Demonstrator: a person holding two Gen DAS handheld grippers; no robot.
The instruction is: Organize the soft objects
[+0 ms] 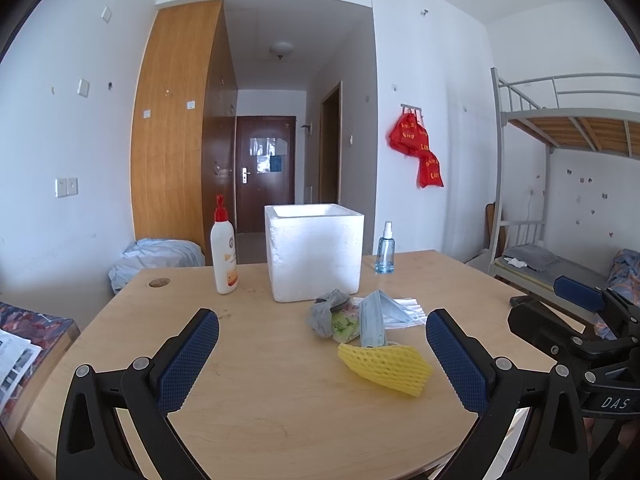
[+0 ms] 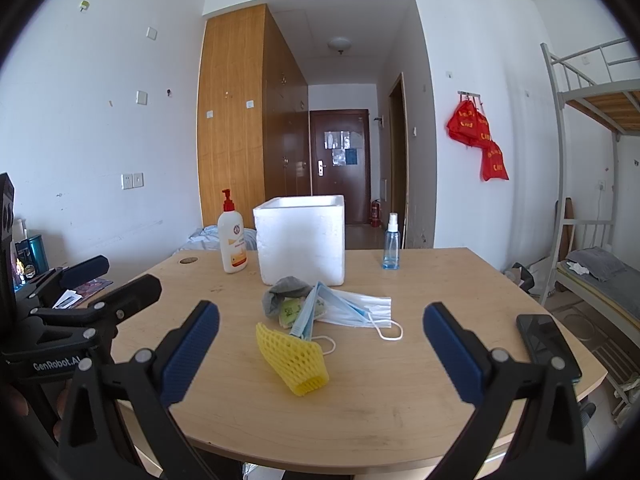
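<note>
White lettering "DAS" is printed on the black frame of the right gripper (image 1: 576,312), seen from the left wrist. "GenRobot.AI" is printed in white on the left gripper (image 2: 108,280), seen from the right wrist. Yellow characters on the red bags (image 2: 478,136) are unreadable.

I see a pale wooden bench (image 2: 400,400) with a round cable hole (image 2: 189,260) near its far left corner; a white foam box (image 2: 300,240) stands toward the back, a pump bottle (image 2: 232,240) just to its left and a blue spray bottle (image 2: 391,244) well to its right; in front of the box lie a grey sock (image 2: 280,292), a green packet (image 2: 290,312), face masks (image 2: 352,306) and a yellow foam net (image 2: 294,360), all bunched together; a dark phone (image 2: 546,344) rests at the right edge.
</note>
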